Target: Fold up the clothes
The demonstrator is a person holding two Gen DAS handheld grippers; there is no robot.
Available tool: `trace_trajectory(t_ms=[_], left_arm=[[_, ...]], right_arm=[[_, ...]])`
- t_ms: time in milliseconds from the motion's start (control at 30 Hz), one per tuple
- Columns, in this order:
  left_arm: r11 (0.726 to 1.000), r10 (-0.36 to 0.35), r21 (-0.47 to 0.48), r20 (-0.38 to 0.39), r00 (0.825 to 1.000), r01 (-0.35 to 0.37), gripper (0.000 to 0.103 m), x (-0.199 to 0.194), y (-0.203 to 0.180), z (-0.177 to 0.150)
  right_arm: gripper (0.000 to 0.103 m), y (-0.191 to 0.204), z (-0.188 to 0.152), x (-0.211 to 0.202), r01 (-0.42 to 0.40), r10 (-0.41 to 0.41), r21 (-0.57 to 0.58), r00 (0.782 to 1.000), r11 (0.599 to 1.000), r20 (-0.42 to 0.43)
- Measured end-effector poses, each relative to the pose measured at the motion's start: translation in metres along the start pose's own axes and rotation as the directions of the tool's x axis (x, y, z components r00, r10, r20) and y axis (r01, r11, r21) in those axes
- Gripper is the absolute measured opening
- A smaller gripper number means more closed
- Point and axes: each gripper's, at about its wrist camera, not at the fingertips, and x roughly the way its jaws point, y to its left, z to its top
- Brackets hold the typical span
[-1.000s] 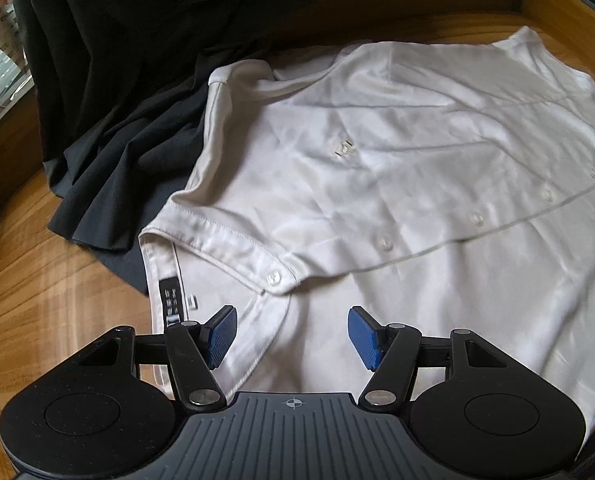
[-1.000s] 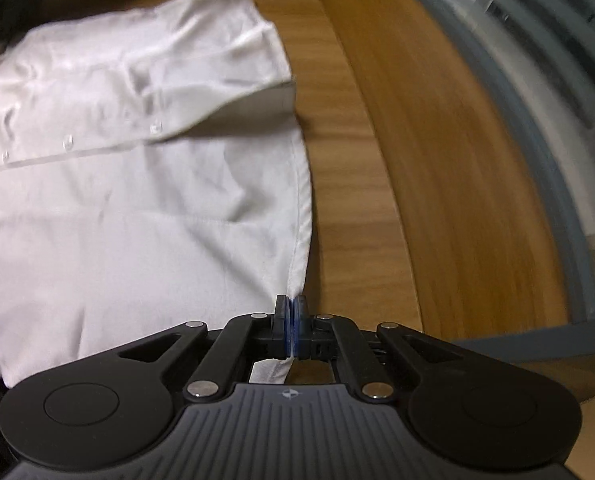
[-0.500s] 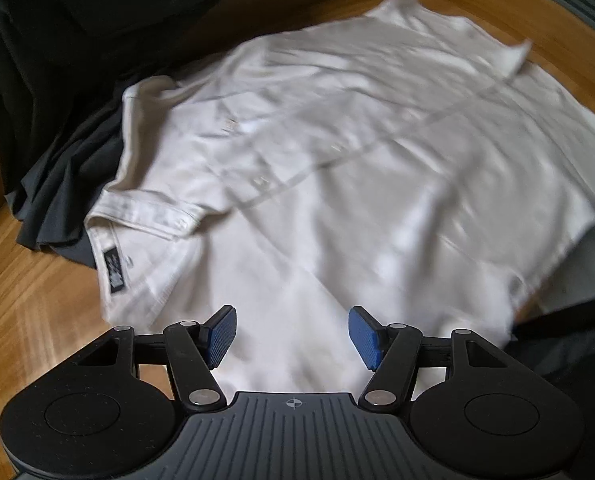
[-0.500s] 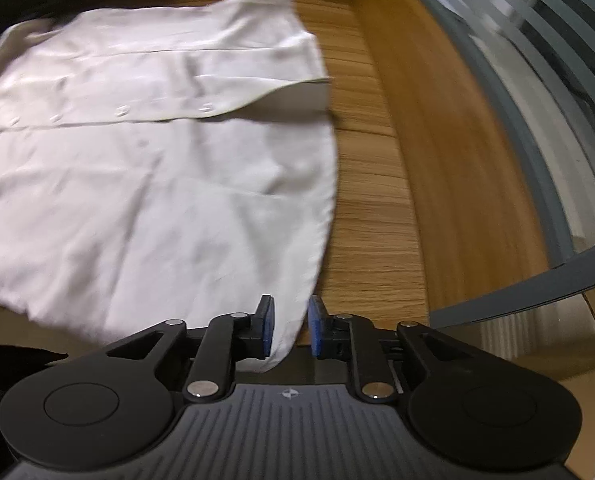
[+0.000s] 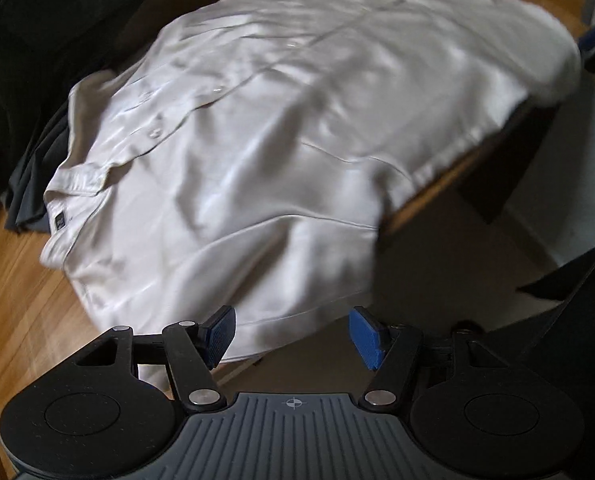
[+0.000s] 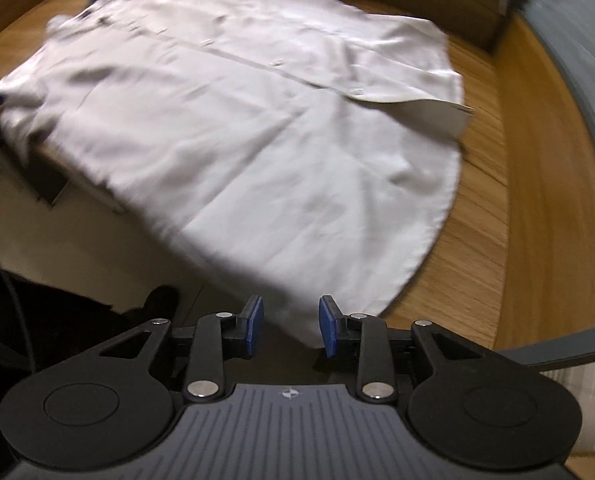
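Right gripper: jaws have just been opening from fully together; now partly apart, gripping nothing, the shirt's hem corner lying loose just beyond the pads.
Left gripper: jaws wide apart as before, nothing between them; it has slid from the collar side to the sleeve edge overhanging the table.
White shirt: buttoned, front up, spread flat on the wooden table (near sleeve hangs over the edge).
Meaning: hem released, so spreading looks done; the first fold is not yet begun.
Dark garments: heaped beyond the collar, touching it.
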Motion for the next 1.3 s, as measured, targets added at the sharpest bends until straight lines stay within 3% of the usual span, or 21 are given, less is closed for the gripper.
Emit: trace_trajectory(t_ms=[333, 400, 500, 533, 567, 800, 967, 1000, 1067, 1133, 1200, 1300], left_arm=[[0.996, 0.082, 0.048, -0.008, 0.997, -0.081, 0.069, 0.027, -0.020, 0.002], [0.991, 0.117, 0.065, 0.011, 0.993, -0.117, 0.049, 0.024, -0.022, 0.001], [0.993, 0.104, 0.057, 0.023, 0.994, -0.105, 0.023, 0.013, -0.019, 0.001], [0.994, 0.095, 0.053, 0.026, 0.995, -0.097, 0.007, 0.009, -0.019, 0.000], [0.995, 0.089, 0.049, 0.029, 0.996, -0.090, 0.006, 0.005, -0.019, 0.000], [0.994, 0.021, -0.110, 0.032, 0.999, -0.017, 0.006, -0.037, -0.010, 0.010], [0.954, -0.090, -0.283, 0.037, 0.995, 0.097, 0.010, -0.056, 0.000, 0.020], [0.940, -0.109, -0.319, 0.056, 0.992, 0.121, 0.013, -0.060, 0.001, 0.020], [0.916, -0.138, -0.367, 0.095, 0.986, 0.163, 0.038, -0.065, 0.004, 0.018], [0.918, -0.112, -0.373, 0.090, 0.990, 0.138, 0.045, -0.064, 0.002, 0.013], [0.922, -0.088, -0.372, 0.064, 0.994, 0.105, 0.045, -0.059, 0.002, 0.005], [0.908, -0.039, -0.416, 0.022, 0.999, 0.045, 0.045, -0.051, 0.013, -0.012]], right_arm=[[0.041, 0.009, -0.013, 0.005, 0.002, 0.000, -0.080, 1.000, 0.997, 0.016], [0.041, 0.009, -0.013, 0.010, 0.009, -0.008, -0.097, 1.000, 0.995, 0.011], [0.047, 0.013, -0.012, 0.015, 0.006, -0.004, -0.132, 1.000, 0.991, 0.012], [0.049, 0.015, -0.012, 0.016, 0.005, -0.003, -0.149, 1.000, 0.989, 0.014], [0.050, 0.018, -0.013, 0.017, 0.004, -0.001, -0.163, 1.000, 0.987, 0.016], [0.050, 0.021, -0.014, 0.018, 0.000, 0.005, -0.166, 1.000, 0.986, 0.031], [0.050, 0.015, -0.016, 0.015, 0.009, -0.003, -0.156, 0.999, 0.988, 0.038], [0.051, 0.014, -0.017, 0.015, 0.012, -0.006, -0.153, 0.999, 0.988, 0.036], [0.051, 0.012, -0.019, 0.014, 0.016, -0.011, -0.148, 0.999, 0.989, 0.034], [0.051, 0.012, -0.020, 0.013, 0.019, -0.015, -0.149, 0.999, 0.989, 0.031], [0.051, 0.012, -0.021, 0.011, 0.024, -0.019, -0.152, 0.999, 0.988, 0.032], [0.053, 0.011, -0.019, 0.009, 0.030, -0.025, -0.150, 0.999, 0.988, 0.037]])
